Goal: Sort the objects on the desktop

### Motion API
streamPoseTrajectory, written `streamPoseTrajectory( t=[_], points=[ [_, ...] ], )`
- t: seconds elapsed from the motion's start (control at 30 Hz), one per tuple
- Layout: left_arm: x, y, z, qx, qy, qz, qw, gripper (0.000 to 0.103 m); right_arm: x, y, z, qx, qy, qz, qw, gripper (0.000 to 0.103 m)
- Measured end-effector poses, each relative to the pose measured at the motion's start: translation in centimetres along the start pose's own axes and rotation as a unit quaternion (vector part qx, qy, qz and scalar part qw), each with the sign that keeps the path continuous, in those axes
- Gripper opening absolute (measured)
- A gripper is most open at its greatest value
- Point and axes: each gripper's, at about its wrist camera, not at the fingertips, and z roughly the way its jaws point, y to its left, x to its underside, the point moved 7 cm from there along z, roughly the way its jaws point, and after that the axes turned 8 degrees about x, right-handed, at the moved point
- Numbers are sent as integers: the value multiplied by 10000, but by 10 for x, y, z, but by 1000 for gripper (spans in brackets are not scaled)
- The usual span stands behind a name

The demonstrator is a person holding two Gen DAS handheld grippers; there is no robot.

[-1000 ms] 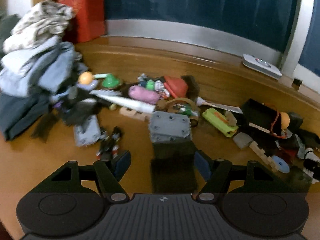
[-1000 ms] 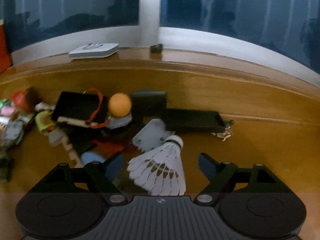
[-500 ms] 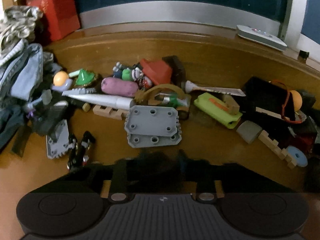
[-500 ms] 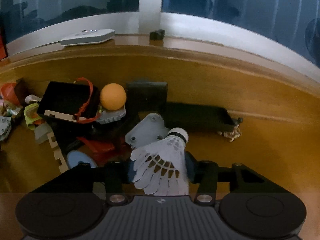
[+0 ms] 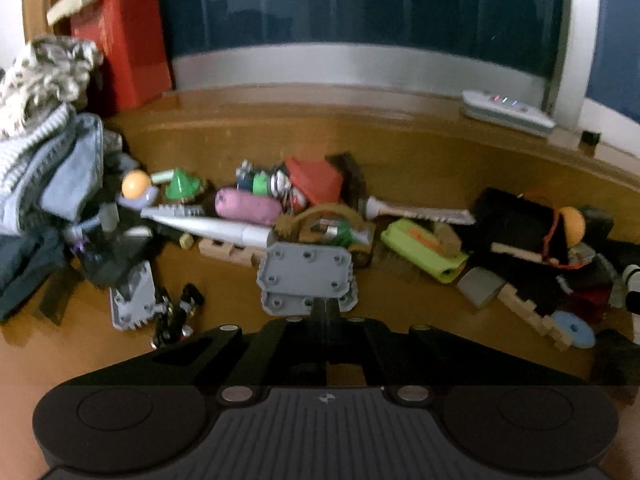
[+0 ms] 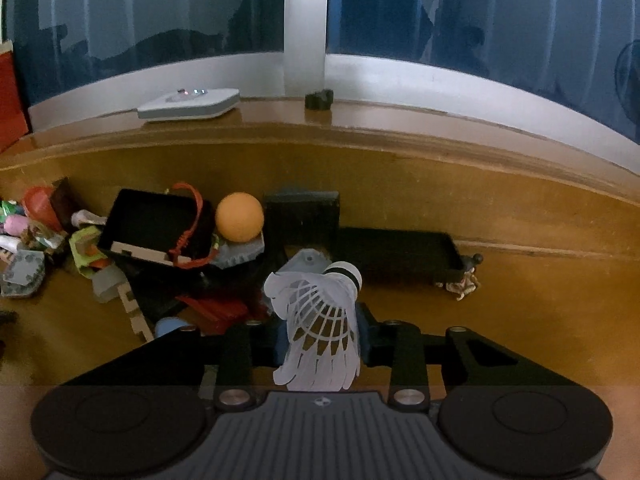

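In the left wrist view we are at the pick-up step. The left gripper has its jaws drawn together until only a thin dark line shows between them, and they appear to pinch the near edge of the grey studded plate. The contact itself is hidden under the fingers, so we judge the grip rather than see it. The plate seems to be two stacked pieces, lying on the table at the front of the toy heap, just before the brown gear piece and the silver rocket. The next move, as we read it, calls for a clean lift straight up, so the plate does not drag the wooden block strip or the gear piece with it.

In the right wrist view the pick is made. The right gripper is closed to the width of the white shuttlecock, clamping its feather skirt from both sides, cork end pointing away towards the long black tray. The shuttlecock seems to be off the table, above the red and black clutter beside the orange ball. We judge the next move to be a carry to its sorting place. The skirt is thin and springy, so a harder squeeze could crush it.
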Motion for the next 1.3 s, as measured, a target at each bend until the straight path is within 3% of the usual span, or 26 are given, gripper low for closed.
streamPoseTrajectory(
  t=[0.13,0.33,0.43,0.5,0.57,0.63,0.7,0.8,0.97,1.0,1.03,1.13,1.3],
  points=[
    [-1,7,-27,-13,-307,17,9995,2,-4,-7,-18,-56,-170,87,9998,35],
    [2,12,-42,-15,-452,-14,9990,2,-6,-17,-36,-105,-307,184,9993,35],
    [-2,6,-52,54,-610,187,9979,2,-5,-21,-42,-126,-351,230,9990,35],
    [1,3,-50,150,-463,251,9985,3,-4,-23,-46,-166,-359,259,9989,35],
    [8,7,-43,95,-207,146,9996,12,-1,-24,-49,-201,-354,269,9988,35],
    [16,13,-35,44,5,-22,10000,58,2,-24,-52,-229,-339,272,9988,35],
    [21,16,-30,17,26,-81,10000,74,5,-22,-53,-251,-308,264,9989,35],
    [22,16,-23,-144,-104,153,9997,89,7,-19,-54,-282,-281,247,9989,35],
    [32,24,11,-105,269,69,9996,87,5,-12,-56,-330,-345,130,9988,35],
    [33,26,14,-64,287,11,9996,83,4,-12,-56,-326,-358,115,9988,35],
    [35,27,16,-18,299,-23,9995,73,4,-12,-56,-322,-370,102,9987,36],
    [39,30,13,41,183,-87,9998,60,4,-13,-56,-298,-358,155,9988,36],
    [37,31,4,-122,62,-52,9999,60,5,-18,-58,-279,-358,259,9986,36]
  ],
)
